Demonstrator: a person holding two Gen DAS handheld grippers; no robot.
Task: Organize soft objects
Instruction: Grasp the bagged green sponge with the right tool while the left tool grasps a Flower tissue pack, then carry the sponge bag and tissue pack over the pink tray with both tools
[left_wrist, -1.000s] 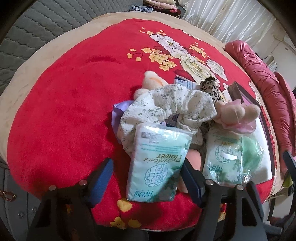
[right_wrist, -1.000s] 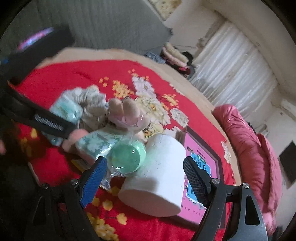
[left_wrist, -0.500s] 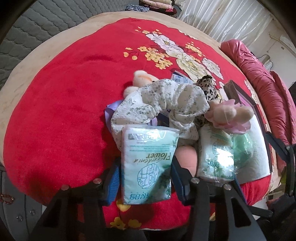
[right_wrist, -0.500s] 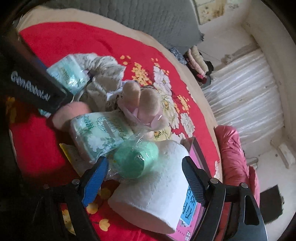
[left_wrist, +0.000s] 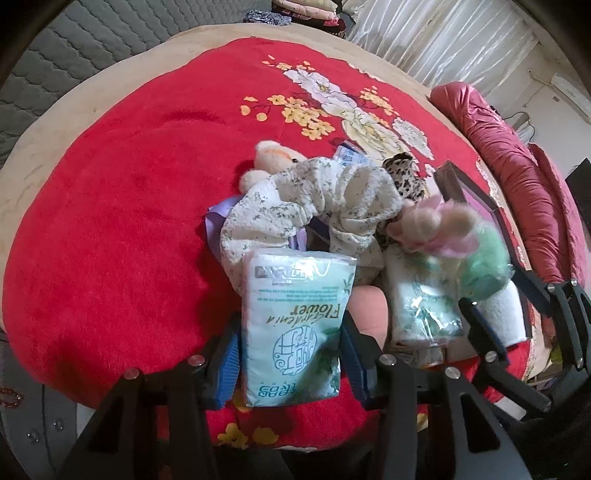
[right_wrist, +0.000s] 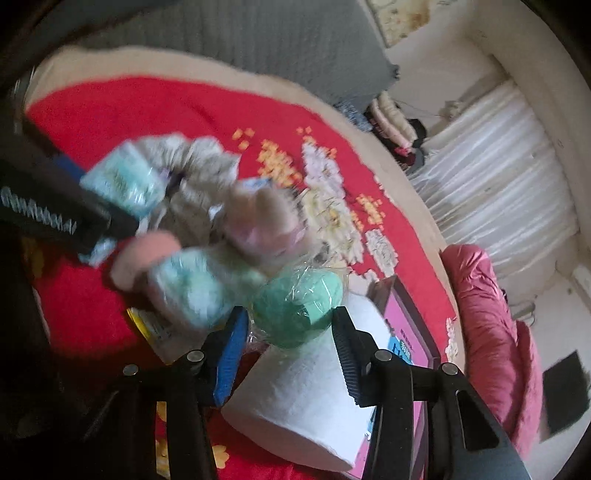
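Left gripper (left_wrist: 290, 356) clamped on a pale green tissue pack (left_wrist: 295, 325), blue pads pressed flat against both long sides, jaws having just closed in. Pack lying on a red flowered blanket (left_wrist: 110, 221) spread over a bed, its far end tucked against a cream flower-print scrunchie (left_wrist: 314, 206). Behind the scrunchie, a cream plush toy (left_wrist: 273, 157) and a leopard-print scrap (left_wrist: 402, 177).

Right gripper (right_wrist: 286, 345) with jaws just closed in around a green ball in clear wrap (right_wrist: 299, 306); pads close at either side of it, contact too blurred to tell. Ball resting atop a white paper roll (right_wrist: 306, 402), which lies partly on a pink-faced dark-framed box (right_wrist: 410, 332). Just left of the ball, a second tissue pack (right_wrist: 195, 288), blurred, with a pink plush toy (right_wrist: 258, 225) above it and a round pink soft thing (right_wrist: 140, 254) at its left.

All items bunched in one heap near the front edge of the bed. Crimson quilt (left_wrist: 517, 177) rolled along the right side; white curtain (right_wrist: 491, 166) beyond.
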